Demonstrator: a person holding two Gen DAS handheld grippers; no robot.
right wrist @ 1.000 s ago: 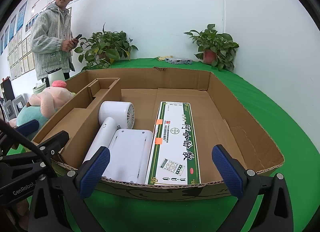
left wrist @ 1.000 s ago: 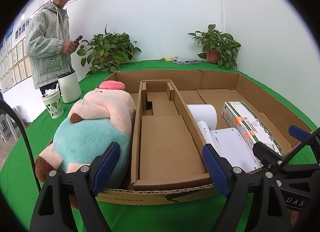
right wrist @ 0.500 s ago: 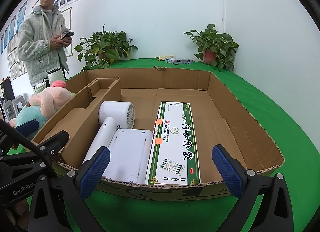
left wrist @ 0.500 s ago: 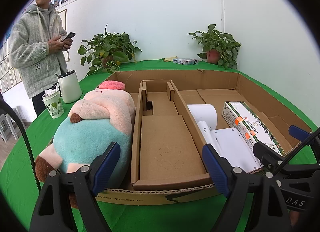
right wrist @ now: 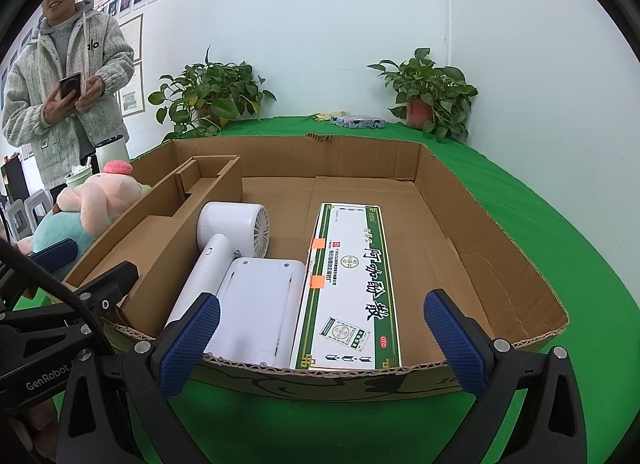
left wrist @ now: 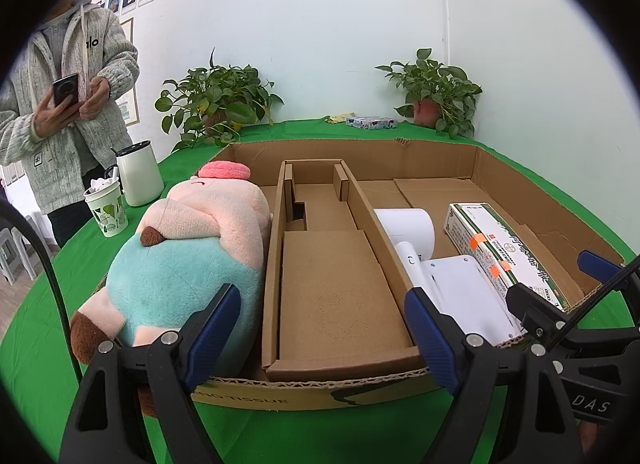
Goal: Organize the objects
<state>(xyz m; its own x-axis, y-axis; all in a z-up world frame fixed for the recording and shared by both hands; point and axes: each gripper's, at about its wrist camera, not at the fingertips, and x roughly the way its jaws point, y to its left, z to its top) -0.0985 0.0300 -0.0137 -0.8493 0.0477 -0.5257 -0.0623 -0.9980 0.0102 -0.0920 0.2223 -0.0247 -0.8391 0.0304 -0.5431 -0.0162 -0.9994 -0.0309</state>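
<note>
A shallow cardboard box (left wrist: 476,168) (right wrist: 496,232) sits on the green table. A pink and teal plush toy (left wrist: 192,248) (right wrist: 92,204) lies in its left section. A cardboard insert (left wrist: 332,280) fills the middle. On the right lie a white hair dryer (right wrist: 232,240) (left wrist: 408,232), a flat white device (right wrist: 256,308) (left wrist: 468,292) and a green and white carton (right wrist: 352,284) (left wrist: 504,252). My left gripper (left wrist: 324,336) is open and empty in front of the box's near wall. My right gripper (right wrist: 320,340) is open and empty before the near wall too.
A person with a phone (left wrist: 64,104) (right wrist: 68,96) stands at the far left. A white jug (left wrist: 138,172) and a paper cup (left wrist: 106,208) stand left of the box. Two potted plants (left wrist: 216,104) (left wrist: 436,92) and a small packet (left wrist: 372,122) are at the back.
Both grippers have stayed still and open. The person at the left has turned to face this way and raised the phone.
</note>
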